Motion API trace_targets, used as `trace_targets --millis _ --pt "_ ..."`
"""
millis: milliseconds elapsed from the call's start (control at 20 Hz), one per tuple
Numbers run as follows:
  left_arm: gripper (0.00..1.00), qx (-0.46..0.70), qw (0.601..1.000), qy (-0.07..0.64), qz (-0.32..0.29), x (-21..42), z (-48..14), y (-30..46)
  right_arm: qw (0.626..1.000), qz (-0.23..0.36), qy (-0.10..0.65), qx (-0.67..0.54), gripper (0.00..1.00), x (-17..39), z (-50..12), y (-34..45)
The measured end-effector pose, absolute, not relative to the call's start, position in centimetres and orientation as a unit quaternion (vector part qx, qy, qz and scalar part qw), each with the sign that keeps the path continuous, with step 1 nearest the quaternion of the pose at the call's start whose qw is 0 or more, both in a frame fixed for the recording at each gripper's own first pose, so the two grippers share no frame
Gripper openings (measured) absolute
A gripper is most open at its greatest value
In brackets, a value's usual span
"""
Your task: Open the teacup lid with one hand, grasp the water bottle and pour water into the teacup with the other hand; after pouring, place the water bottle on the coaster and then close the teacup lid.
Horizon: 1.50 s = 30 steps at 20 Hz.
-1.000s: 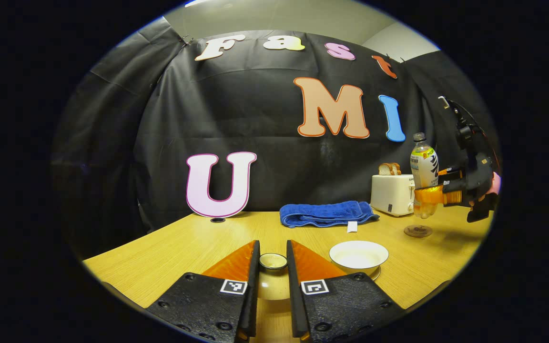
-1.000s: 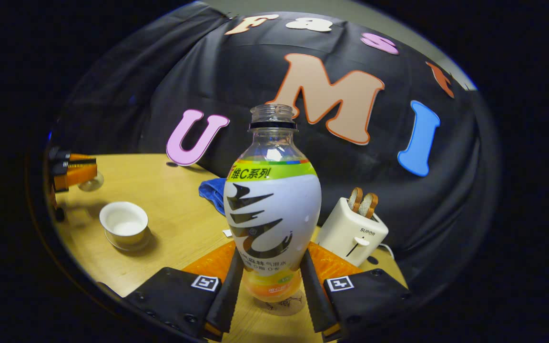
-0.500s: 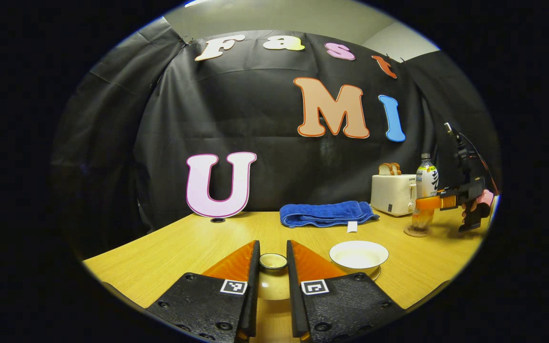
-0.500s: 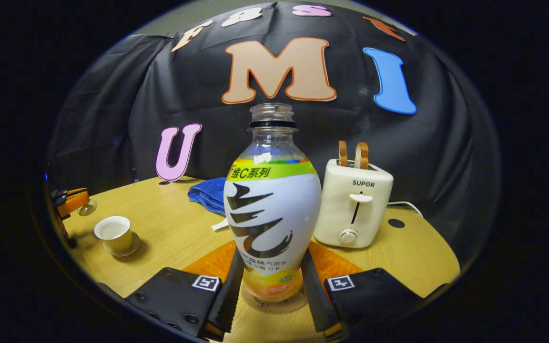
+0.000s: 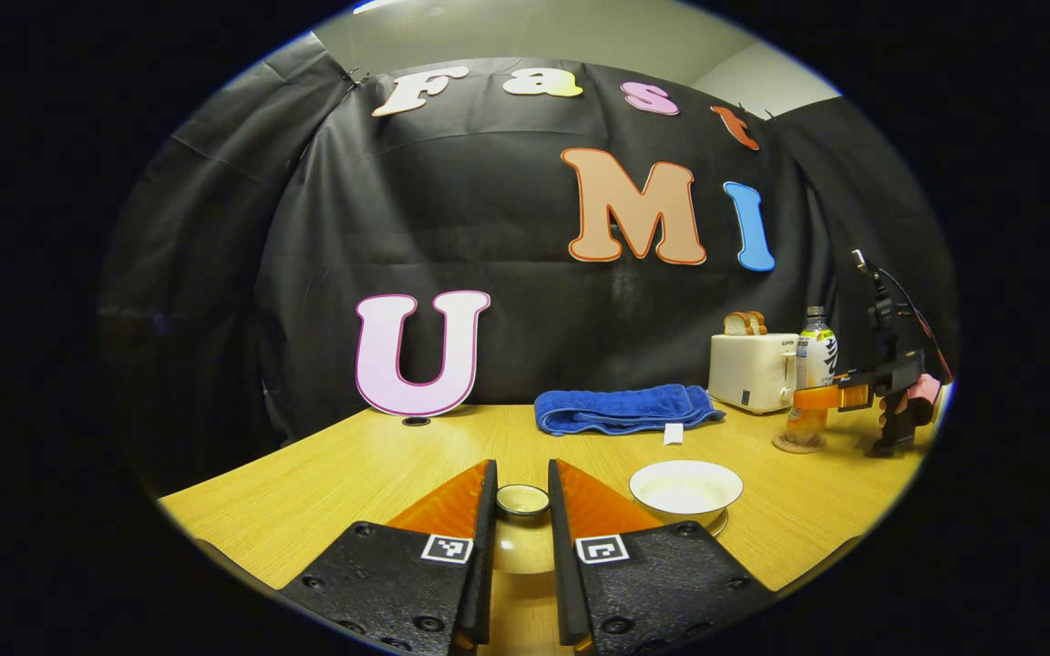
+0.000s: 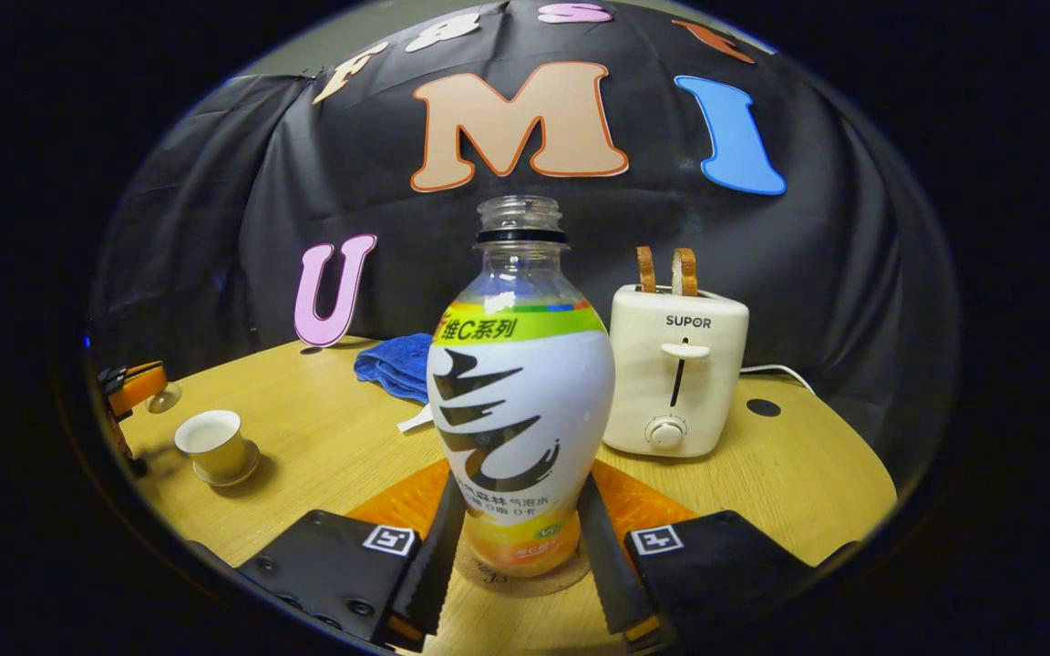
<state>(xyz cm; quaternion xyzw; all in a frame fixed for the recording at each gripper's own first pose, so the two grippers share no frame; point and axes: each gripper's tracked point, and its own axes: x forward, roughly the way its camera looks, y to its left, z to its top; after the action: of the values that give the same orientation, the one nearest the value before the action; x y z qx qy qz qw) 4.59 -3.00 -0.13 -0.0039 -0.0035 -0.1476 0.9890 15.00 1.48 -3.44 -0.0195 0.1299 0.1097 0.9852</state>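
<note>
Bottle upright between right tongs — seemingly gripped.

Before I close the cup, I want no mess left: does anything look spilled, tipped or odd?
Nothing stands out. The water bottle stands upright on the coaster, the right tool clamped on it. The teacup sits upright on its saucer, uncovered; the left tool holds the lid. No spill is visible on the table.
</note>
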Motion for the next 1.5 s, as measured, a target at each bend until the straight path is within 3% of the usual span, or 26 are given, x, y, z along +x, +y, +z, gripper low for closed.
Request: trace_targets --millis 350,400,450,500,1000,1500 --pt "0.26 -0.004 0.989 -0.004 -0.149 4.6 -0.1 -3.1 0.986 0.112 0.121 -0.023 0.77 14.3 -3.5 1.6" --pt "0.26 -0.004 0.989 -0.004 -0.149 4.5 -0.1 -3.0 0.986 0.112 0.119 -0.024 0.86 14.2 -3.5 1.6" --pt "0.26 -0.004 0.989 -0.004 -0.149 4.5 -0.2 -3.0 0.986 0.114 0.12 -0.025 0.86 13.9 -3.7 1.6" --pt "0.26 -0.004 0.989 -0.004 -0.15 4.5 -0.2 -3.1 0.985 0.117 0.121 -0.027 0.93 13.8 -3.9 1.7" --pt "0.26 -0.004 0.987 -0.003 -0.161 5.3 -0.1 -4.2 0.989 0.111 0.096 -0.012 0.91 11.0 -2.7 1.2" --pt "0.26 -0.009 0.97 -0.004 -0.242 6.6 -0.1 -9.8 0.997 0.071 0.03 0.001 0.93 7.1 -0.4 -0.7"
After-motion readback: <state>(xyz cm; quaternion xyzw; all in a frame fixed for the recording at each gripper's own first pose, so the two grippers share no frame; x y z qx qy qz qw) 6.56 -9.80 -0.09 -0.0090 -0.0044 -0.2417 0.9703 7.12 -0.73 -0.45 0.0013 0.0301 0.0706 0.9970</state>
